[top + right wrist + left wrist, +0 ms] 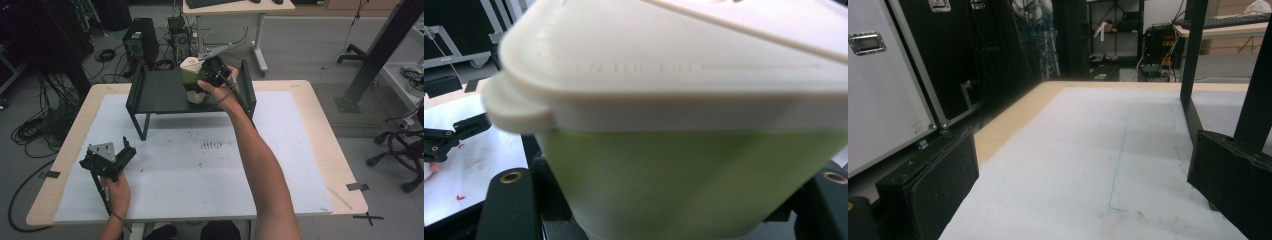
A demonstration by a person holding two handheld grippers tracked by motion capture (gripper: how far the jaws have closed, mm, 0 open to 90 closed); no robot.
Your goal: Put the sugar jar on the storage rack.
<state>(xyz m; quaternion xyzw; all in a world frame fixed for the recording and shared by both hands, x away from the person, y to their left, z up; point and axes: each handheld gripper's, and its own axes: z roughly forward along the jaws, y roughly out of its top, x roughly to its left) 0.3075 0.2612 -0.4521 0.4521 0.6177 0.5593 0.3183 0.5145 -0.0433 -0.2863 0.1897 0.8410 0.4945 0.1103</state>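
Both right gripper (204, 75) jaws clamp the green container (684, 180).

container (684, 150): cut off by the right gripper view's top, right and bottom edges — lid lettering too blurred to read
container base (195, 96): hidden partly behind the right hand (216, 90) in the high view
right gripper (216, 70): its jaws are covered by the container and hand
left gripper (107, 159): jaw tips cut off by the left gripper view's lower corners
black rack (160, 92): back edge hidden behind the container — right wall partly behind the forearm
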